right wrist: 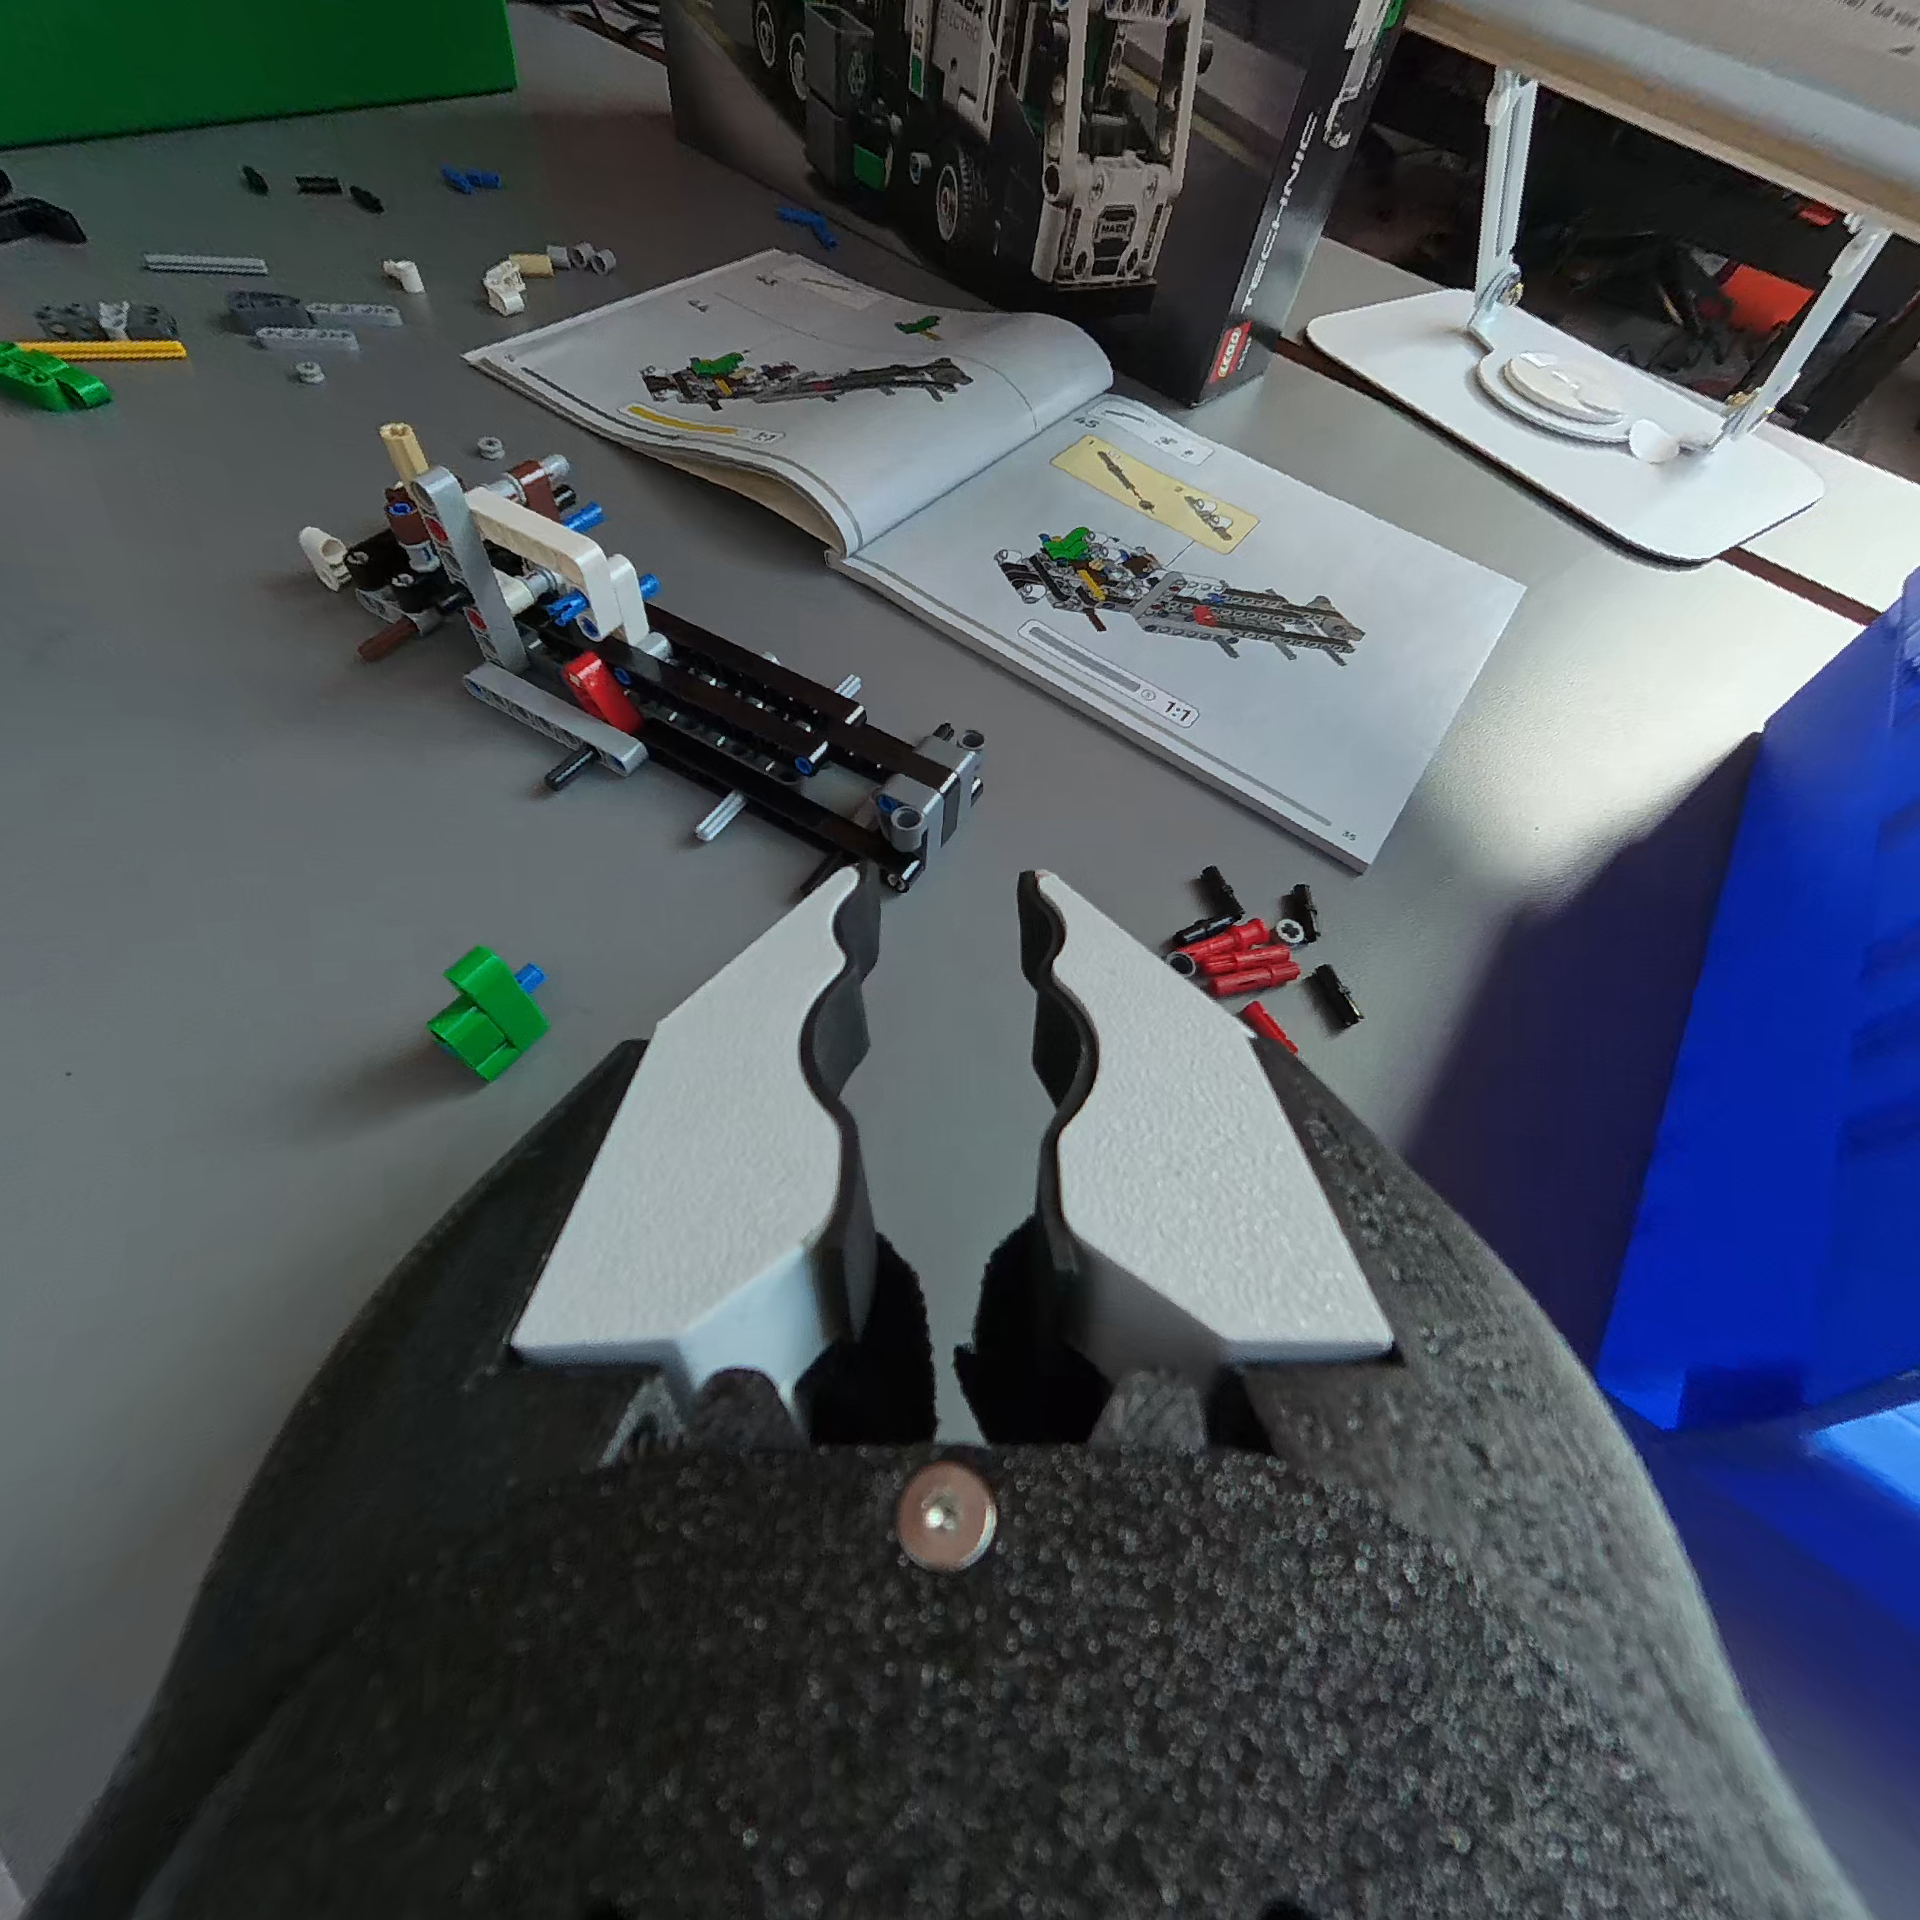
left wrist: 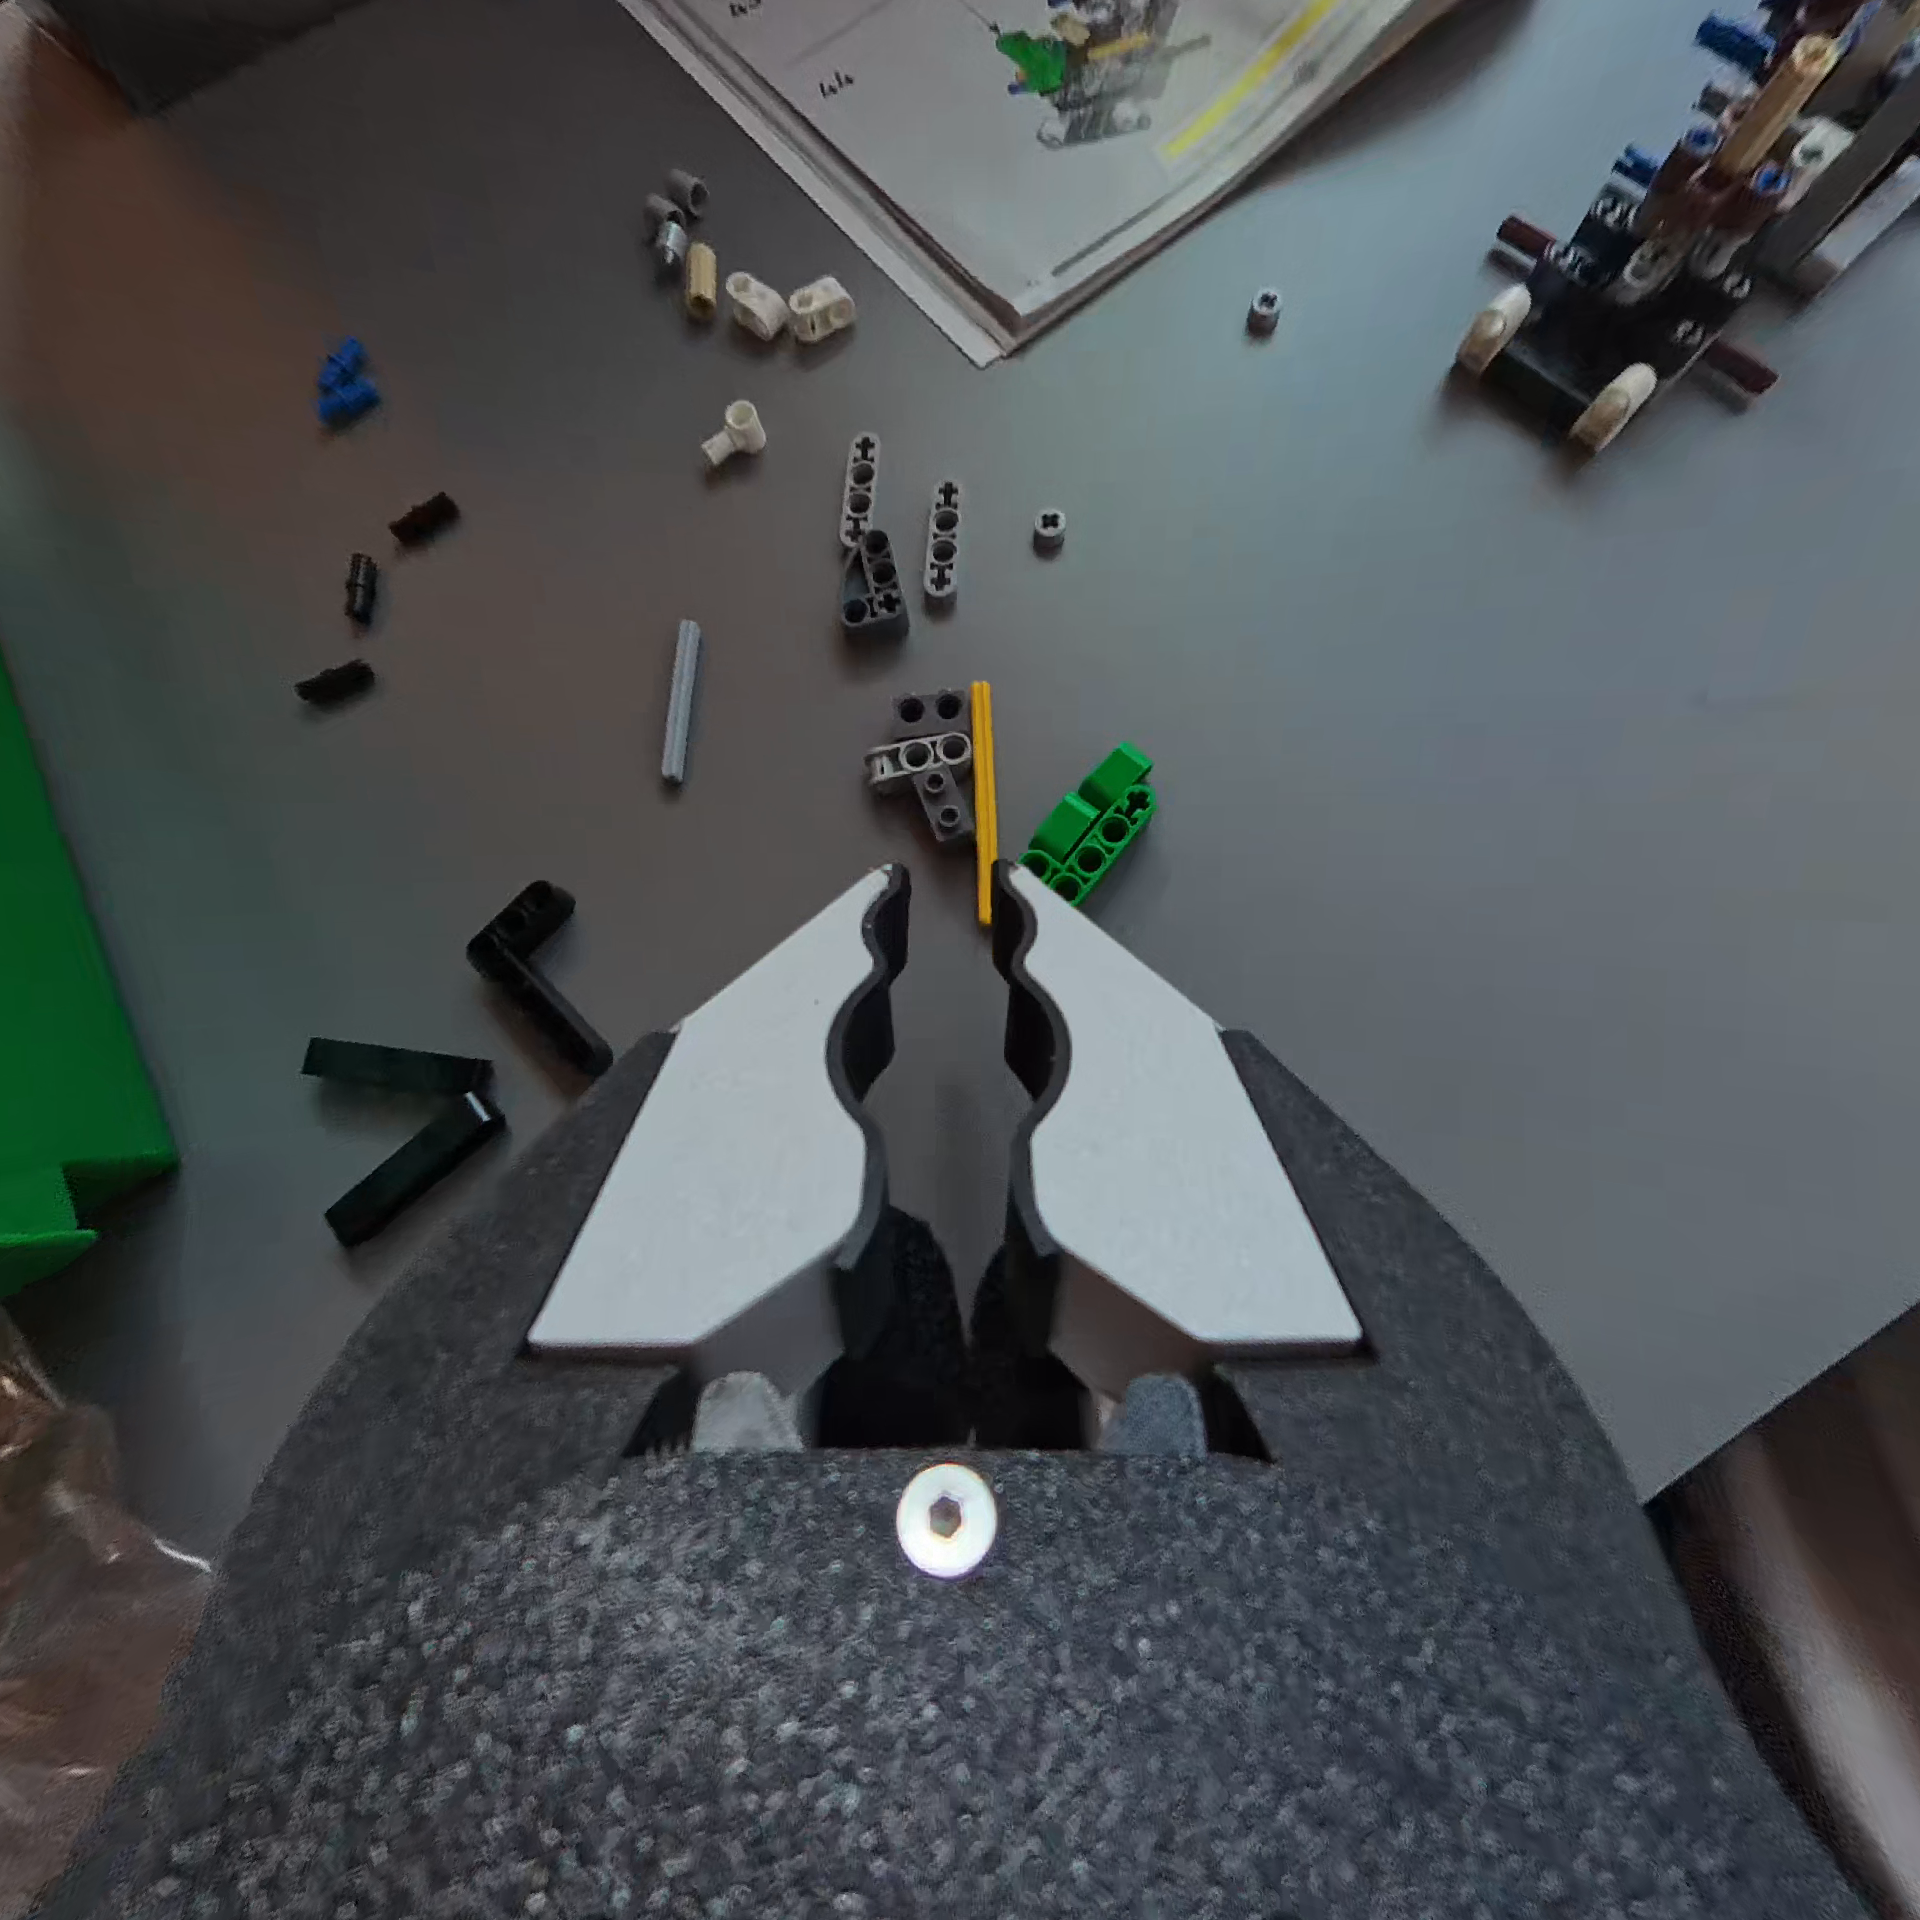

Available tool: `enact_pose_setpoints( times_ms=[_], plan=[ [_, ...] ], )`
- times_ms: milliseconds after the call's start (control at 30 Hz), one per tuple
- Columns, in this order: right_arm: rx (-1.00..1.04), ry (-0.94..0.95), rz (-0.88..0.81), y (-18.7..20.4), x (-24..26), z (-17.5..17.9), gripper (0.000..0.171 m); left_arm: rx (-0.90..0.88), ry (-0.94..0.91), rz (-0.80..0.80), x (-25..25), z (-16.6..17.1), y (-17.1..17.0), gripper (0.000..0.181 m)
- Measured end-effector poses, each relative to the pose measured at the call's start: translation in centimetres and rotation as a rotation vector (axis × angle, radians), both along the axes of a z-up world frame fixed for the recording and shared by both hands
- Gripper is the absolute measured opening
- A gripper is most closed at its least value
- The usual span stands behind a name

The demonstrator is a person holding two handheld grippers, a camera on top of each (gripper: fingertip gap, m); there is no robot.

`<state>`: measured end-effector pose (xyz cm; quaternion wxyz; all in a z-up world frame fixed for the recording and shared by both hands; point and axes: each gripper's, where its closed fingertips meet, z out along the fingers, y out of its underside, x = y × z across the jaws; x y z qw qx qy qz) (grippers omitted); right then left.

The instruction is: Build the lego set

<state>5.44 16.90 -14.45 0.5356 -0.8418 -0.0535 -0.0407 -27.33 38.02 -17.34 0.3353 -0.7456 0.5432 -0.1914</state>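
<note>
The half-built model (right wrist: 665, 675) is seen whole only in the right wrist view, lying on the grey table (right wrist: 208, 883) just beyond the right gripper (right wrist: 945, 883); in the left wrist view it (left wrist: 1621, 301) is cut off by the upper right edge and blurred. The open instruction booklet (right wrist: 1039, 499) is seen beside the model, and in the left view only its lower corner (left wrist: 1039, 177) is shown. A dark product box (right wrist: 1039, 156) behind the booklet is cropped at the top, and a green box (left wrist: 52, 1018) is cut off at the left edge. A blue bin (right wrist: 1787, 987) is only partly shown at the right, out of focus. The left gripper (left wrist: 951, 878) is held slightly spread with nothing between its fingers, and the near end of a yellow rod (left wrist: 982, 800) is seen just beside its right fingertip; whether they touch cannot be told. The right gripper is likewise spread and empty. Small loose pieces are scattered over the table: a green beam (left wrist: 1091, 826), a grey rod (left wrist: 681, 715), black beams (left wrist: 416, 1132), and red and black pins (right wrist: 1262, 961); a small green block (right wrist: 486, 1013) is seen to the right gripper's left. A white stand (right wrist: 1558, 457) is placed at the table's far edge, under a pale shelf that is barely seen.
</note>
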Motion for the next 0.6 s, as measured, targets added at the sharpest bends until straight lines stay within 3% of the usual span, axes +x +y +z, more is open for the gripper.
enact_pose_setpoints(
  times_ms=[33,400,500,600],
  plan=[
    [0.002,0.003,-0.002,0.0,0.0,0.0,0.026,0.011,0.03,-0.025,-0.1,-0.4,-0.1,0.014],
    [-0.017,0.011,-0.001,0.1,0.1,-0.2,0.026,0.062,0.172,-0.189,-0.2,-1.7,-0.4,0.002],
    [-0.016,0.024,0.0,0.1,0.1,-0.2,0.026,0.166,0.192,-0.272,-0.8,0.5,0.3,0.002],
    [-0.015,0.048,0.004,0.1,0.1,-0.2,0.026,0.216,0.08,-0.409,3.0,4.6,0.7,0.002]
  ],
)
